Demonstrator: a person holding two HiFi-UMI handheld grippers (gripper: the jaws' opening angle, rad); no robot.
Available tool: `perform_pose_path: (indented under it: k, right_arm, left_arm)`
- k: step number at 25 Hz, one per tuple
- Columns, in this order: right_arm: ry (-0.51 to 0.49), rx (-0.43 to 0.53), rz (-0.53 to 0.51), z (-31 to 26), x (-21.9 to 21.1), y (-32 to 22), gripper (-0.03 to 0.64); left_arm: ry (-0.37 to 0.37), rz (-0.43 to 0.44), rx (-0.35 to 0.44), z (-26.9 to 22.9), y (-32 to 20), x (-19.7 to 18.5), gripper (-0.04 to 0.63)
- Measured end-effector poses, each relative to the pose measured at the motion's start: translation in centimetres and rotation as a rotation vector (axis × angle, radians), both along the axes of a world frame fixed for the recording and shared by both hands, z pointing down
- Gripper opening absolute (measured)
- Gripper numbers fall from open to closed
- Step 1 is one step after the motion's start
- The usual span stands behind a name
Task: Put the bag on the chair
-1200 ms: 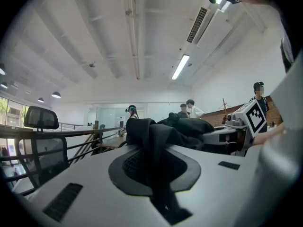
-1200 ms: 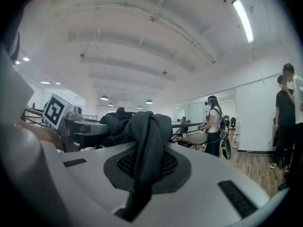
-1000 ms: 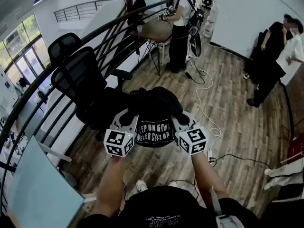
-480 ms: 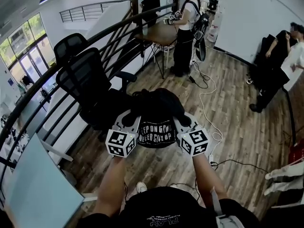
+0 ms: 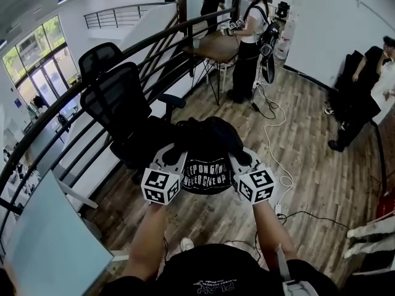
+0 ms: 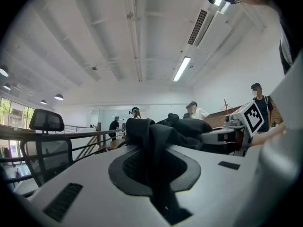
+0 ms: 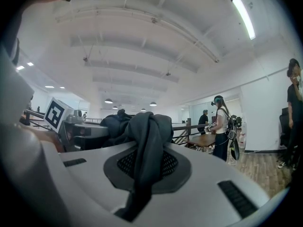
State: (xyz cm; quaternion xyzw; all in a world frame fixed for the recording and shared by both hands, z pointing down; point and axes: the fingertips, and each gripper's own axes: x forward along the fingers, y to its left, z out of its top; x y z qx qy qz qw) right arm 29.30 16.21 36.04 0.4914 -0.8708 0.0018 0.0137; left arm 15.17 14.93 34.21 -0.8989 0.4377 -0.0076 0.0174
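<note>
Head view, black fabric bag with white lettering [image 5: 207,168] held aloft beside black mesh office chair [image 5: 114,103], left tool [image 5: 174,156] clamped on its bunched fabric, right tool [image 5: 238,159] clamped likewise, wooden floor [image 5: 308,140] below.

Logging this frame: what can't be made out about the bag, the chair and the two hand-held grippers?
- Head view: the bag hides where it meets the chair seat, so whether it rests there or hangs is unclear.
- Head view: the left hand-held gripper and right hand-held gripper cover both ends of the bag's print.
- Both gripper views: only pinched black fabric shows; the jaws hide the bag's body.
</note>
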Motion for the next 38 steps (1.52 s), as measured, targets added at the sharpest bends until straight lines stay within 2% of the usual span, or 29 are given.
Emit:
perform_pose_path:
  k: [12, 17, 23, 30, 38]
  right_arm:
    - [-0.004, 0.005, -0.005, -0.1, -5.5, -0.5, 0.028]
    - [-0.009, -0.005, -0.011, -0.3, -8.6, -1.2, 0.028]
    - [-0.002, -0.014, -0.040, -0.2, -10.5, -2.6, 0.028]
    - [-0.003, -0.035, -0.086, 0.5, -12.7, -6.4, 0.028]
    - [-0.006, -0.029, -0.158, 0.9, -13.9, -13.2, 0.028]
  left_arm:
    - [0.014, 0.025, 0.002, 0.0, -0.8, -5.3, 0.051]
    - [0.018, 0.016, 0.001, -0.3, -1.2, -8.4, 0.052]
    - [0.023, 0.002, -0.010, -0.1, -2.3, -10.3, 0.052]
    - [0.027, -0.046, -0.028, 0.6, -5.6, -12.4, 0.052]
    - [0.029, -0.129, -0.030, 0.9, -11.3, -13.5, 0.052]
